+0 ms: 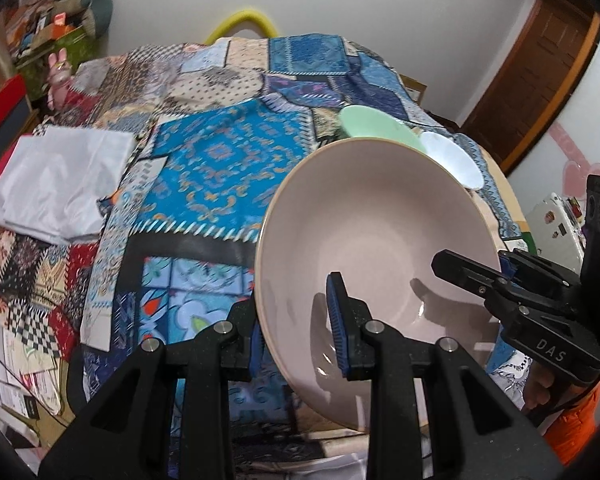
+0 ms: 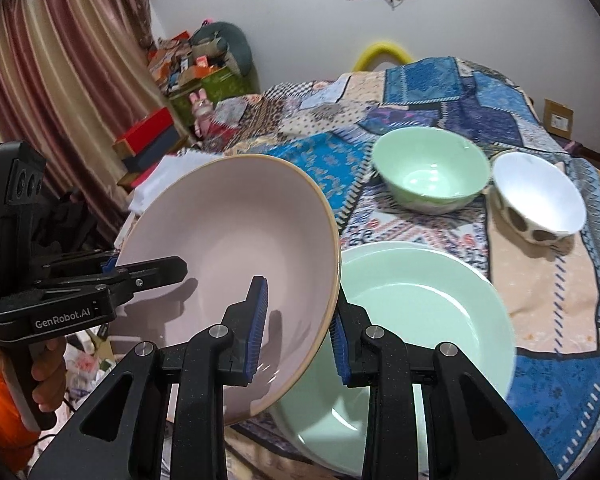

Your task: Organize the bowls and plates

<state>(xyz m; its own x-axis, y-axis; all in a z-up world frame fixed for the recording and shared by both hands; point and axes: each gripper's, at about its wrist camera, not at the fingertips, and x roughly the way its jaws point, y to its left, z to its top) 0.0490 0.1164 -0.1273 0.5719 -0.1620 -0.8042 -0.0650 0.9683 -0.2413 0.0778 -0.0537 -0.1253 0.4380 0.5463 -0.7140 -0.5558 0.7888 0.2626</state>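
Observation:
A large pink bowl (image 1: 380,232) is held tilted in the air above the table by both grippers. My left gripper (image 1: 296,332) is shut on its left rim. My right gripper (image 2: 300,332) is shut on its right rim, and also shows in the left wrist view (image 1: 476,276). The left gripper shows in the right wrist view (image 2: 148,270). Below the pink bowl (image 2: 236,248) lies a green plate (image 2: 424,312). Behind stand a green bowl (image 2: 432,170) and a white spotted bowl (image 2: 540,196). The green bowl (image 1: 374,126) and white bowl (image 1: 454,158) peek over the pink rim.
A patchwork cloth (image 1: 220,168) covers the table. A folded white cloth (image 1: 60,184) lies at its left. Boxes and clutter (image 2: 188,68) stand by the curtain past the table. A wooden door (image 1: 540,68) is at the right.

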